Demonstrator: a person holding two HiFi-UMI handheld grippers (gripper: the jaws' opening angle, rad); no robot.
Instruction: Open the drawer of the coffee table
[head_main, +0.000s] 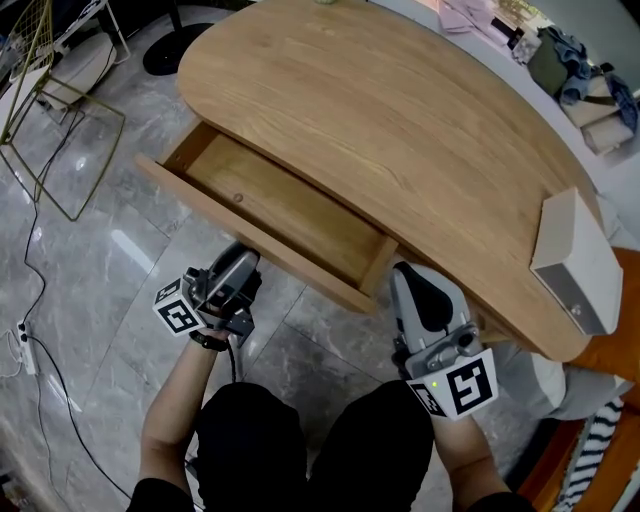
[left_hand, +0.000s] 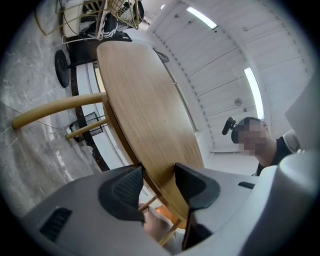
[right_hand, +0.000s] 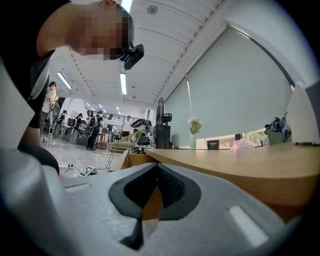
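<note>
The wooden coffee table (head_main: 400, 130) has its drawer (head_main: 300, 262) pulled far out towards me, and the inside is bare. My left gripper (head_main: 243, 258) is tucked under the drawer front near its middle. In the left gripper view, the left gripper (left_hand: 159, 172) is rolled on its side, and the front's wooden edge (left_hand: 150, 125) fills the gap between its pads. My right gripper (head_main: 410, 272) sits by the drawer's right corner. In the right gripper view, the right gripper (right_hand: 157, 166) has its pads meeting at the tips with nothing between them.
A white box (head_main: 575, 260) lies on the table's right end, and a vase with a flower (right_hand: 193, 132) stands farther along. A gold wire rack (head_main: 50, 110) and cables (head_main: 30, 300) are on the marble floor at left. My knees (head_main: 300, 450) are close below the drawer.
</note>
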